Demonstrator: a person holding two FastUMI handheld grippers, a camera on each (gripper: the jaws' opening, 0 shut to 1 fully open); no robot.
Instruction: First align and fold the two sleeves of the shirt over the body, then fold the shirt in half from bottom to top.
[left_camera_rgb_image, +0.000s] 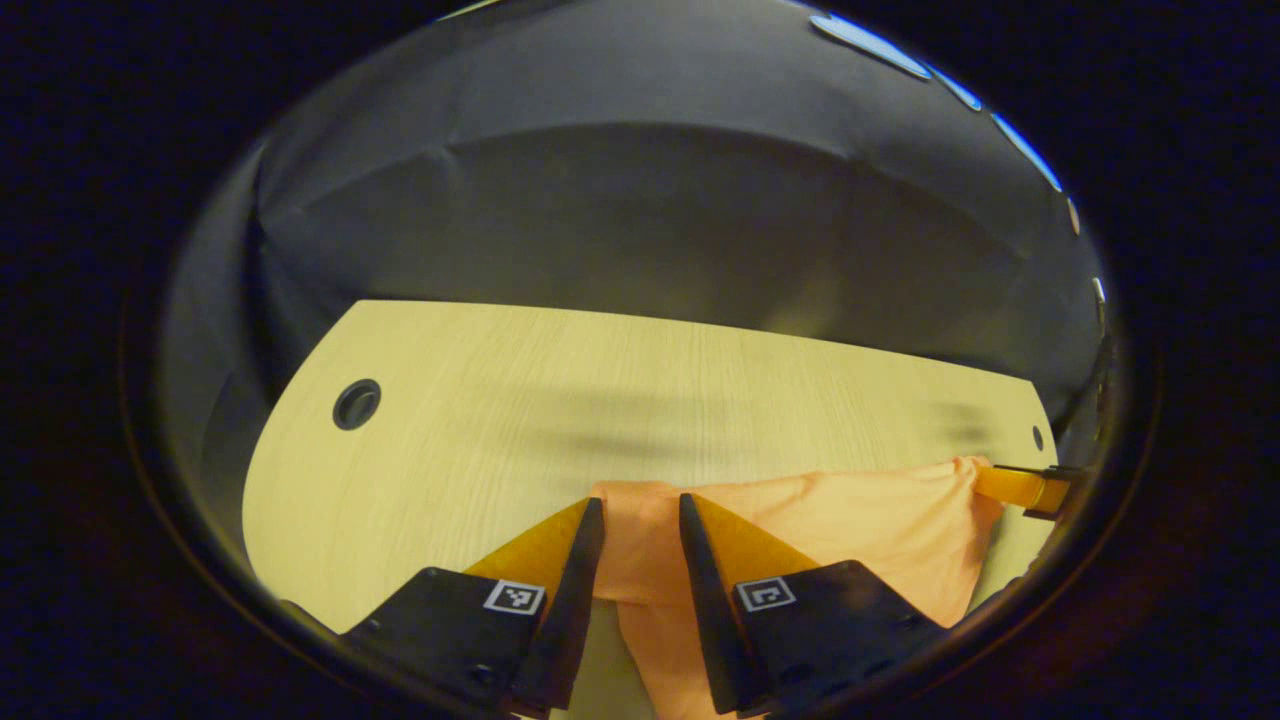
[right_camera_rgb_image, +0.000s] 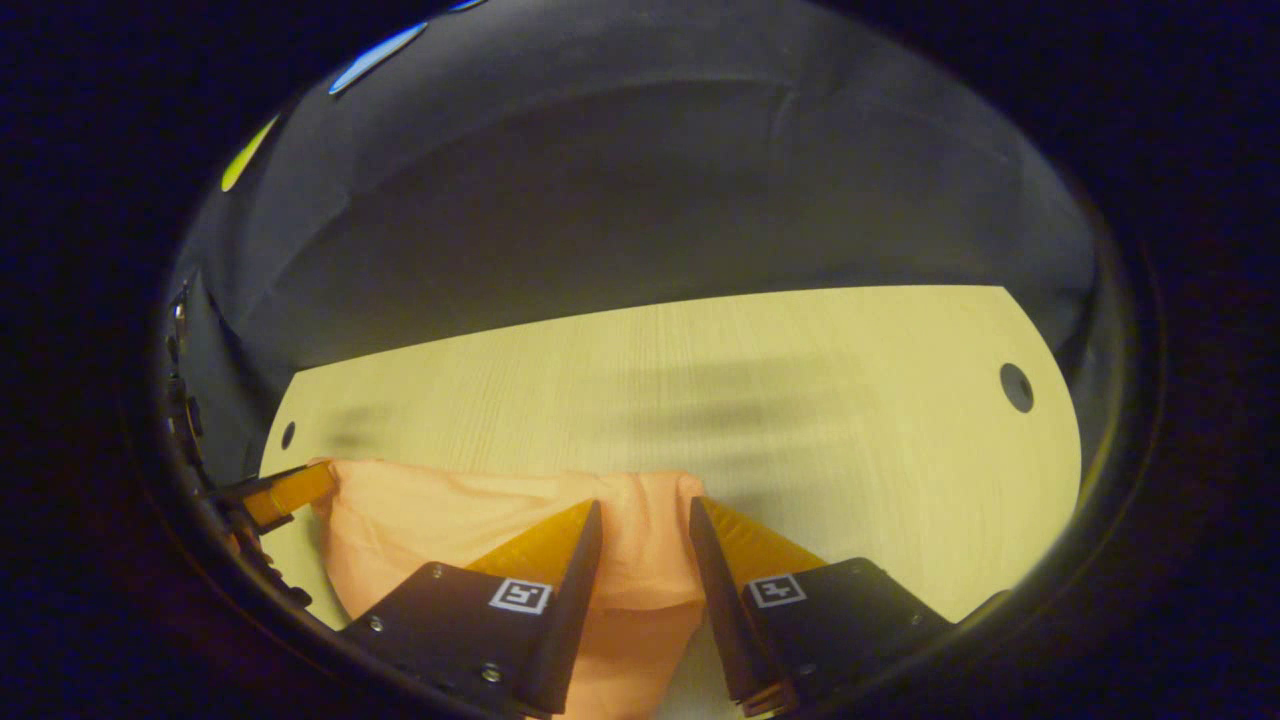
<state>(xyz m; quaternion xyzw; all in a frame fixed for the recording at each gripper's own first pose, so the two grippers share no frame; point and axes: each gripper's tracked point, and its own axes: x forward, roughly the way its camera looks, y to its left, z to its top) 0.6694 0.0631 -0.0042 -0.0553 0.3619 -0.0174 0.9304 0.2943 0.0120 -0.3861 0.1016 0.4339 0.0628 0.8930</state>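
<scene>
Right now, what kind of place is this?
Probably a recording booth set up for folding practice, not a home. A pale wooden table with round cable holes stands against a dark cloth wall, and two handheld grippers hold an orange shirt above it.

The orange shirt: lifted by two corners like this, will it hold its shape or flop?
Probably floppy: the orange shirt sags in a curve between the left gripper and the right gripper and hangs in folds below them. It looks thin and light. It will likely drape flat on the wooden table, though creases may need smoothing.
</scene>
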